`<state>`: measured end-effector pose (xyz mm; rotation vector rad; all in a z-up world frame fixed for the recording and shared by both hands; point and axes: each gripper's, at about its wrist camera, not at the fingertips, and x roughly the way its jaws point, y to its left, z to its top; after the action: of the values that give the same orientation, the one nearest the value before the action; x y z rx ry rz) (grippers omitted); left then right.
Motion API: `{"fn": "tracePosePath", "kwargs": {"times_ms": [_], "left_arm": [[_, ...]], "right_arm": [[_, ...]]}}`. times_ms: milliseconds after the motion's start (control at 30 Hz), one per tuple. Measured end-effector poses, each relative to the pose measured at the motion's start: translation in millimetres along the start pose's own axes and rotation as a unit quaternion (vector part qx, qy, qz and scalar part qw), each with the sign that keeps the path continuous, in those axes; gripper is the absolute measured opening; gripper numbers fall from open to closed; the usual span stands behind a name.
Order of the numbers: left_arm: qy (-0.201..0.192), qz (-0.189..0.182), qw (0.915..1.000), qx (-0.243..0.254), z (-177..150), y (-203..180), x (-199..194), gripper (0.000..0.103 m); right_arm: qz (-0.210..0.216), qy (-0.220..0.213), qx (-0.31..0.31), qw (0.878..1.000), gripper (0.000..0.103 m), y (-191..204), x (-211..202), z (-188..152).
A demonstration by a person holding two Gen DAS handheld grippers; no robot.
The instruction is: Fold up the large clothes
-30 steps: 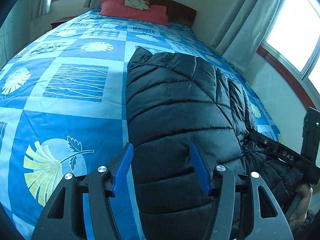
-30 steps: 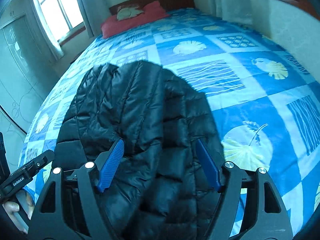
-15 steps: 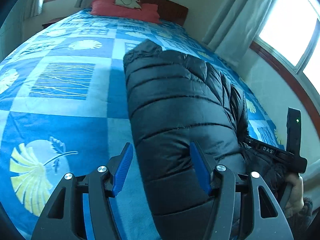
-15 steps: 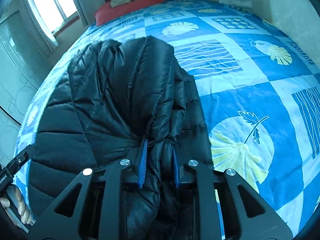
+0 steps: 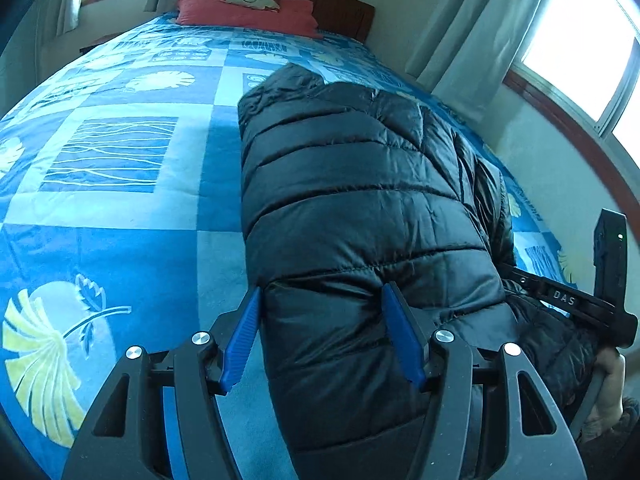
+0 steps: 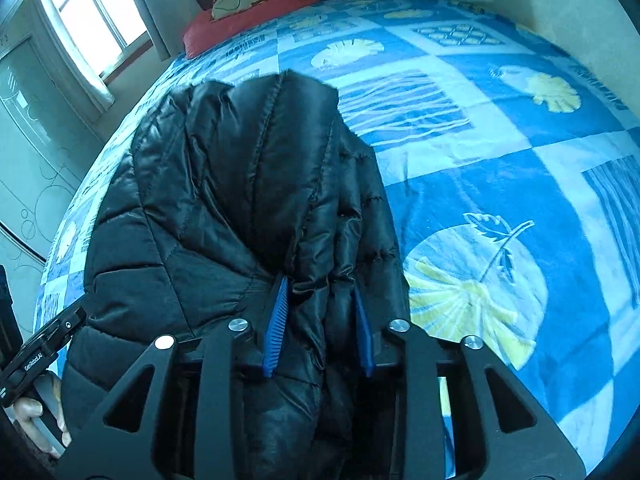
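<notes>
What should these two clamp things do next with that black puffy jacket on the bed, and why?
Probably close the left hand-held gripper on the black jacket: its fingers straddle the near edge without pinching, while the right hand-held gripper has a bunched fold between its fingers, jaws opening slightly. Both need hold before lifting.

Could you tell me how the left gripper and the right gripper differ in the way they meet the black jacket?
The left gripper stands wide across a broad quilted edge of the black jacket; the right gripper is narrow, a bunched fold between its jaws, which are opening. Both point down at the same jacket on the bed.
</notes>
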<state>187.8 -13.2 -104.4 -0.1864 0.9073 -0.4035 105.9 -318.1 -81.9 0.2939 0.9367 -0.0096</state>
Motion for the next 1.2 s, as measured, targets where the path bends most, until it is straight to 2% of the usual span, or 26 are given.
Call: {"fn": "tracePosePath", "kwargs": {"times_ms": [167,333,400,467,533,600,800,933,1100,1200], "left_arm": [[-0.036,0.014,0.9991,0.020,-18,0,-39,0.061],[-0.046,0.006,0.9987,0.020,-39,3,-60,0.061],[-0.036,-0.006,0.9992,0.017,-44,2,-57,0.061],[-0.025,-0.007,0.9995,0.016,-45,-2,-48,0.061],[-0.013,-0.017,0.9997,0.007,-43,-4,-37,0.061],[0.005,-0.024,0.9997,-0.005,-40,-5,-24,0.061],[0.024,0.000,0.9995,0.021,-43,-11,7,0.061],[0.021,-0.011,0.9996,0.015,-43,-6,3,0.061],[0.022,-0.024,0.9994,-0.009,-36,1,-21,0.060],[-0.016,-0.029,0.9994,-0.011,-23,2,-46,0.060]], "right_arm": [[-0.022,-0.051,-0.037,0.998,0.034,24,-49,-9],[0.016,-0.068,-0.061,0.996,0.033,48,-76,-25],[0.029,-0.061,-0.078,0.995,0.032,57,-75,-32],[0.017,-0.045,-0.089,0.995,0.028,56,-65,-39],[-0.001,-0.031,-0.079,0.996,0.028,48,-52,-44],[-0.001,-0.015,-0.061,0.998,0.027,35,-36,-50],[0.010,-0.004,-0.035,0.999,0.027,14,8,-60],[0.005,-0.014,-0.039,0.999,0.027,18,2,-62],[0.026,-0.008,-0.026,0.999,0.032,21,-27,-54],[0.039,-0.021,-0.018,0.999,0.043,28,-52,-35]]}}
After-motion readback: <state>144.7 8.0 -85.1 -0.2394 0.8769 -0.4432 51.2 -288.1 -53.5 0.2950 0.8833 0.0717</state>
